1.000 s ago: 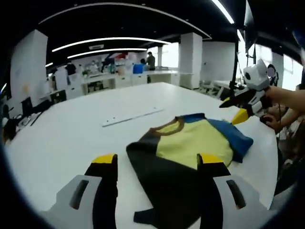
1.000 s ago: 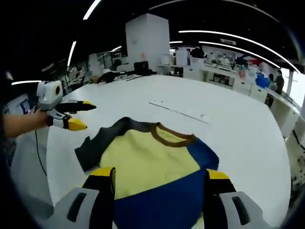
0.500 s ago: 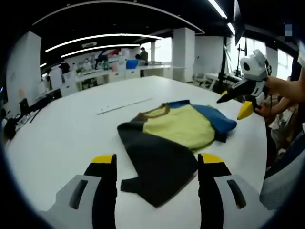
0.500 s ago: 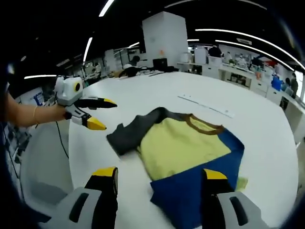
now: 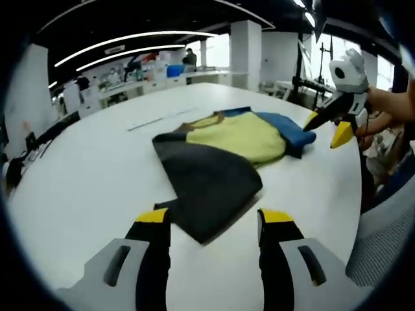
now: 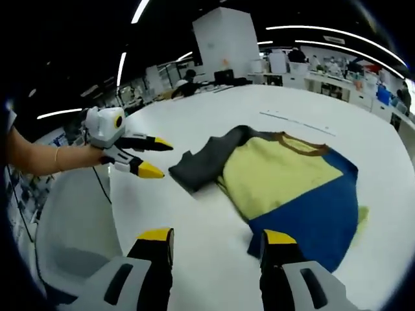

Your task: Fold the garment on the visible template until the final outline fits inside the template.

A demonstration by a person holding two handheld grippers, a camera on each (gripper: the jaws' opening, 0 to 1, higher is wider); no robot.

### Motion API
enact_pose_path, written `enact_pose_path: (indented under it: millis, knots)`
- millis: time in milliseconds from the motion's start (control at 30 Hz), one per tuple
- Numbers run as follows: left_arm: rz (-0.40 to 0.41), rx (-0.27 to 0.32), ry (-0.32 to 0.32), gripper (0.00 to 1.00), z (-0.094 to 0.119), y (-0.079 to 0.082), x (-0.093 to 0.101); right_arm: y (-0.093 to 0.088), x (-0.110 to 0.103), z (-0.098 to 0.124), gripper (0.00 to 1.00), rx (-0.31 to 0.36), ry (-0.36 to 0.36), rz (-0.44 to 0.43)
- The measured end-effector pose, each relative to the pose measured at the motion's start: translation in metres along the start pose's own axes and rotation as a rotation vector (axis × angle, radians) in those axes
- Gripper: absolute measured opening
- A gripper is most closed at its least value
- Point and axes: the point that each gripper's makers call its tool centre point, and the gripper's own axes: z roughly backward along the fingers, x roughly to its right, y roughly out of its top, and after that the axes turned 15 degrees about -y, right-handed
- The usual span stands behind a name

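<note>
A folded garment lies flat on the white table [image 5: 78, 188]: a dark grey part [image 5: 207, 181], a yellow middle [image 5: 240, 136] and a blue part [image 5: 285, 126]. My left gripper [image 5: 214, 220] is open just short of the grey edge, holding nothing. The right gripper [image 5: 327, 128] hovers open beside the blue end. In the right gripper view the garment shows yellow [image 6: 279, 172], blue [image 6: 324, 207] and grey [image 6: 207, 165]. My right gripper [image 6: 217, 240] is open near the blue corner, and the left gripper [image 6: 161, 159] hangs open beside the grey sleeve.
A thin pale strip [image 5: 155, 120] lies on the table beyond the garment, also seen as a strip [image 6: 298, 123] past the collar. Grey chairs [image 5: 389, 233] [image 6: 71, 227] stand at the table's edge. Desks, pillars and people are far behind.
Both grippers have drawn back from the garment and stay open. The grey part, earlier between the left jaws, now lies ahead of them. The garment itself looks unchanged.
</note>
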Motion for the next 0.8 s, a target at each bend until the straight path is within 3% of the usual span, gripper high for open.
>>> enact_pose_path:
  millis: [233, 333, 533, 800]
  knots:
    - [-0.014, -0.071, 0.01, 0.41, -0.002, -0.018, -0.004, -0.015, 0.008, -0.012, 0.34, -0.022, -0.039, -0.013]
    - [-0.008, -0.075, 0.02, 0.36, -0.004, -0.022, -0.007, -0.021, 0.012, -0.017, 0.32, -0.037, -0.064, -0.005]
    - [-0.032, -0.082, 0.038, 0.3, -0.008, -0.024, -0.011, -0.028, 0.027, -0.031, 0.23, -0.035, -0.166, 0.082]
    - [-0.064, -0.103, 0.046, 0.2, -0.01, -0.024, -0.012, -0.034, 0.032, -0.041, 0.15, -0.039, -0.23, 0.173]
